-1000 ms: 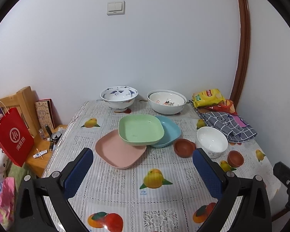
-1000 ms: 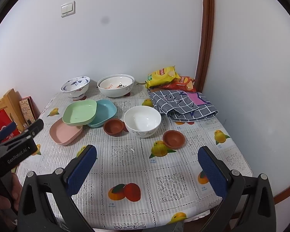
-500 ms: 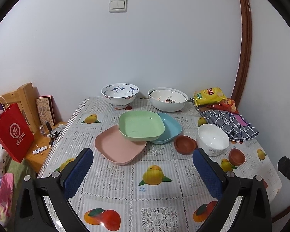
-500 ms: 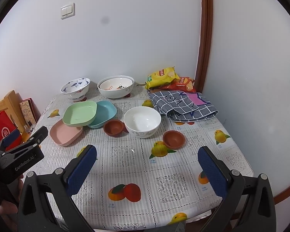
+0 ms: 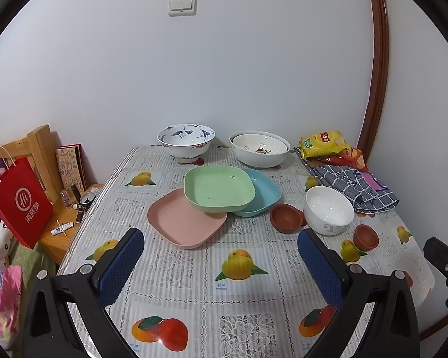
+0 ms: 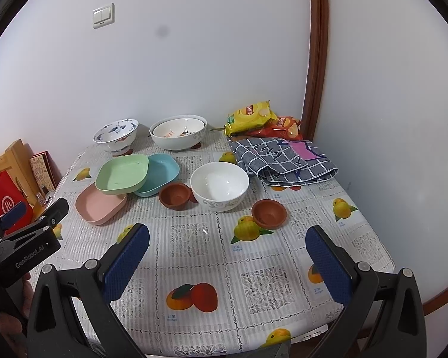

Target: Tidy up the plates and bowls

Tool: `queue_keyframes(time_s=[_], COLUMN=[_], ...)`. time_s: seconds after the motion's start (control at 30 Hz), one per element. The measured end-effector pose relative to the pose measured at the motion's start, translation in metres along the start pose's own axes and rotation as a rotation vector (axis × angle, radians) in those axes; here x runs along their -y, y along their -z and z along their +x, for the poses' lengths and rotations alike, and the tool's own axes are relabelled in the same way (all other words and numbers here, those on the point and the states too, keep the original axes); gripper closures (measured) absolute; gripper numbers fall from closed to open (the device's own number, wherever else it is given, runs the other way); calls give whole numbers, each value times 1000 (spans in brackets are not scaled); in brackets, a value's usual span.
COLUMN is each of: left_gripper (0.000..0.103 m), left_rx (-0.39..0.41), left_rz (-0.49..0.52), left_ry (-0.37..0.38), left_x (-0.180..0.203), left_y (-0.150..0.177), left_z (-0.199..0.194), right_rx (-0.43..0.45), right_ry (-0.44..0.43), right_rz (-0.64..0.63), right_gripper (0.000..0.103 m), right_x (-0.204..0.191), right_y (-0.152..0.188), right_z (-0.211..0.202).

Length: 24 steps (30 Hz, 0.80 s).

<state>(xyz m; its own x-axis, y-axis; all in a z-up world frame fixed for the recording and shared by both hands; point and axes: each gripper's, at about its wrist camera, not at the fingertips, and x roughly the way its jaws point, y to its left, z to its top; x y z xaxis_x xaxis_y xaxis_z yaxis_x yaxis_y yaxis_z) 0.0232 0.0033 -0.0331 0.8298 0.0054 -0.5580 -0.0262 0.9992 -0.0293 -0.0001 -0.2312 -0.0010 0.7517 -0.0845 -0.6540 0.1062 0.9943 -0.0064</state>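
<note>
A green plate [image 5: 218, 189] leans across a pink plate [image 5: 182, 223] and a blue plate [image 5: 264, 194] mid-table. A plain white bowl [image 5: 328, 208] stands right of them, between two small brown bowls [image 5: 285, 217] [image 5: 366, 236]. A blue-patterned bowl [image 5: 185, 141] and a large white bowl [image 5: 259, 149] stand at the back. My left gripper [image 5: 221, 256] is open and empty, above the table's near side. My right gripper [image 6: 227, 247] is open and empty, in front of the white bowl [image 6: 219, 185].
Snack bags [image 5: 325, 144] and a checked cloth [image 5: 358, 188] lie at the back right. A red paper bag [image 5: 18, 203] and a low wooden stand with small items [image 5: 65, 226] are left of the table. The wall runs close behind the table.
Both grippers have moved slightly forward and lower toward the table. The dishes have not moved.
</note>
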Motion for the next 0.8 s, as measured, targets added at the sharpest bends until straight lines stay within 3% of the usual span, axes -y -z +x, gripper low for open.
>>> queue_keyframes(time_s=[0.8], left_gripper=[0], left_rx=[6], left_rz=[18], left_ry=[-9], left_x=[4], left_y=[4], left_z=[-6], right_rx=[22], right_ry=[3], right_rz=[-2], right_gripper=[0], right_x=[5], right_y=[2], right_z=[0])
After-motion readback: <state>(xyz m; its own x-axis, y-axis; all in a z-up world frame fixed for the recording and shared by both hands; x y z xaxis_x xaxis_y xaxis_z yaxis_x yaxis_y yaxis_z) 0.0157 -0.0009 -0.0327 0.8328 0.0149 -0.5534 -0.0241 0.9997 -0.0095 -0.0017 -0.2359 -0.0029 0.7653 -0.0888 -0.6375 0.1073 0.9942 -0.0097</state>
